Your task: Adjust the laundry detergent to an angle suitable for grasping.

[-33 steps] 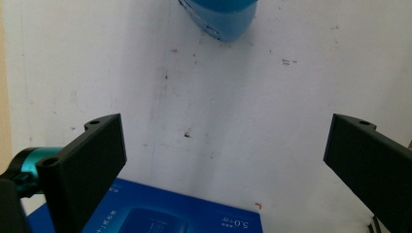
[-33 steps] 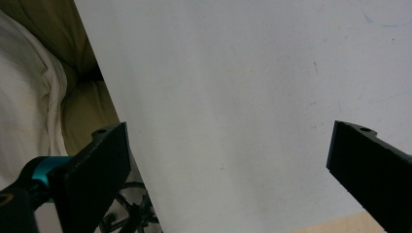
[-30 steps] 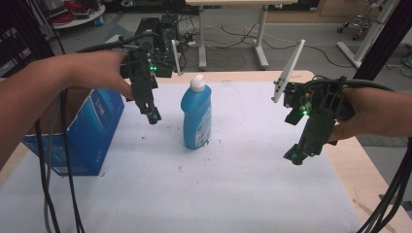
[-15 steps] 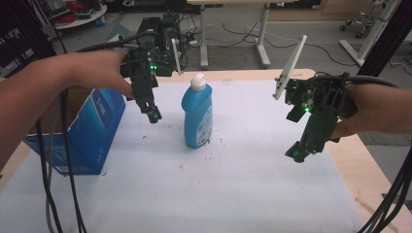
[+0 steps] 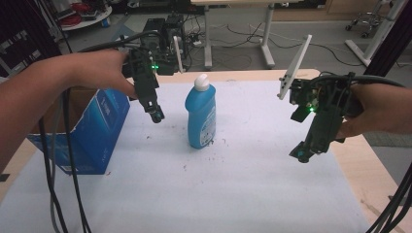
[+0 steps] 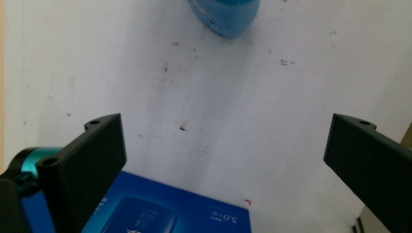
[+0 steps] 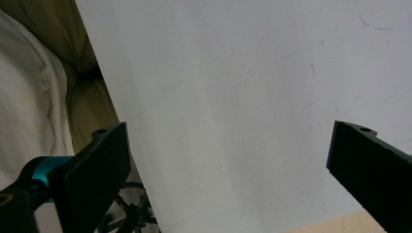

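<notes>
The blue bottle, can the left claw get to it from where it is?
Probably yes. The left claw hangs open beside the blue bottle, with bare white table cover between them. The blue box sits on its other side.

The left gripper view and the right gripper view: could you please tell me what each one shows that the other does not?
The left gripper view alone takes in the base of the blue bottle at the top and the blue box at the bottom. The right gripper view alone takes in white cloth and the wooden table edge beside the sheet. Both look along two black jaws standing wide apart, with nothing between them, over the white sheet.
</notes>
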Demonstrator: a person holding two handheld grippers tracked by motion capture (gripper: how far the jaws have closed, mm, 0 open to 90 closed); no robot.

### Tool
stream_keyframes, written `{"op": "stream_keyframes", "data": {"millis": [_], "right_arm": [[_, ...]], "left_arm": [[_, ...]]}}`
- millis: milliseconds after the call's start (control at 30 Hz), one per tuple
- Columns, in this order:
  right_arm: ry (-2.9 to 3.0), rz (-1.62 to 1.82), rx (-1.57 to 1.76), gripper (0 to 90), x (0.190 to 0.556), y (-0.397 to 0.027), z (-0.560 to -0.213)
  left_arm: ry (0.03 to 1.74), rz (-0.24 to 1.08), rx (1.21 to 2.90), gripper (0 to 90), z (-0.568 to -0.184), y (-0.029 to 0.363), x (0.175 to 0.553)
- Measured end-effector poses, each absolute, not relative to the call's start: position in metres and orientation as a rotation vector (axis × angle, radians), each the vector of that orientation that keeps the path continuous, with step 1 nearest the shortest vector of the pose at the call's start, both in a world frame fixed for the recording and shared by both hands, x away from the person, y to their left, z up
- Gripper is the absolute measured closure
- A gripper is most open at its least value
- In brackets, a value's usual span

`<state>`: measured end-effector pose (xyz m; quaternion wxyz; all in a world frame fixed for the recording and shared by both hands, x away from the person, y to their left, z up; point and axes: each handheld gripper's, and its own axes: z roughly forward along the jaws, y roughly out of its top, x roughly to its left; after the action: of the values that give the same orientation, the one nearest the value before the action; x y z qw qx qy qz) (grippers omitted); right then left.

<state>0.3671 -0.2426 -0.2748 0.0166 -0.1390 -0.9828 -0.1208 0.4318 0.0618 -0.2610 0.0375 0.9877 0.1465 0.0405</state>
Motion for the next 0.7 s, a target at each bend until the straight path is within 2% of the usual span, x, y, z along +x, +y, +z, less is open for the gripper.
{"op": "stream_keyframes", "data": {"millis": [200, 700], "right_arm": [[-3.056, -0.376, -0.427, 1.5, 0.3664, -0.2434, -0.2745], [-3.060, -0.368, -0.437, 1.5, 0.3632, -0.2413, -0.2738]], "left_arm": [[0.525, 0.126, 3.001, 1.7, -0.2592, 0.0618, 0.4339], [0.517, 0.162, 3.016, 1.7, -0.2563, 0.0626, 0.4288]]}}
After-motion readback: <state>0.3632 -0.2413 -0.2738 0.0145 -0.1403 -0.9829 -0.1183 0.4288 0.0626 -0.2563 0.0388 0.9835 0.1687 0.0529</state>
